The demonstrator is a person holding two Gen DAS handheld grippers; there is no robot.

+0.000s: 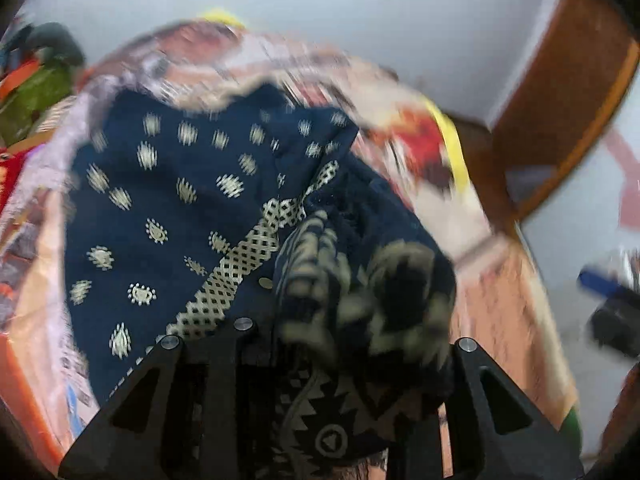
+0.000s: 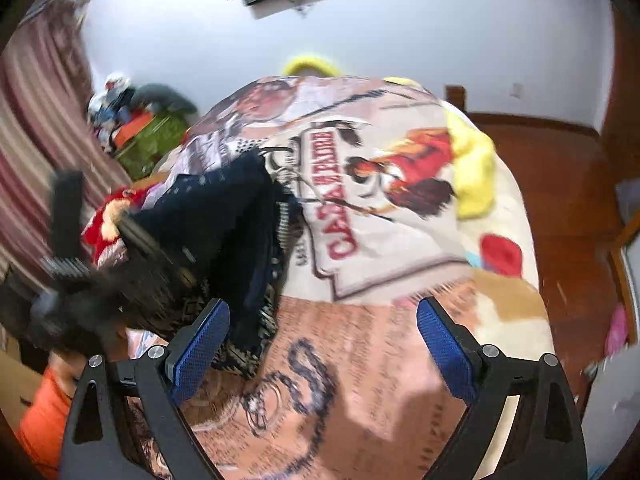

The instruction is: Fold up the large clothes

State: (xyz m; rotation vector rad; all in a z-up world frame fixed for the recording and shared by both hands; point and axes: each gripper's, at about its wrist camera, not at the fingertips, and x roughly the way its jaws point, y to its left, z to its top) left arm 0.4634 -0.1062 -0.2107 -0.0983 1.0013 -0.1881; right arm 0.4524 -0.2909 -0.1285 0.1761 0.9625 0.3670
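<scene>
Left hand-held gripper [image 1: 320, 356]: narrow; I read its jaws as clamped on a bunched fold of the garment, whose patterned cloth fills the gap and hides the pads.
Garment [image 1: 168, 208]: dark blue with cream motifs and a lattice-print band; it spreads ahead and to the left of my left hand-held gripper, lying on the bed. The bunch nearest the jaws is blurred.
Right hand-held gripper [image 2: 324, 344]: wide, nothing between its blue pads [image 2: 200, 344]; only bedspread shows in the gap.
Garment from the right side [image 2: 224, 216]: a dark heap ahead and left of my right hand-held gripper, its lower edge just beside the left pad; I cannot tell whether they touch.
Left gripper seen from the right [image 2: 92, 280]: a black blurred mass at far left, against the garment's left edge.
Bedspread [image 2: 400, 184]: printed, pale with red lettering and an orange figure, straight ahead of the right hand-held gripper and under the garment.
Yellow cloth [image 2: 472, 172]: ahead and right, at the bed's far edge.
Clothes pile [image 2: 144, 136]: green, orange and grey items, far ahead on the left, beyond the bed.
Curtain [image 2: 36, 140]: striped, far left.
Floor [image 2: 560, 184]: brown wood, to the right of the bed.
Sleeve [image 2: 44, 412]: orange, low at my left, beside the right hand-held gripper's frame.
</scene>
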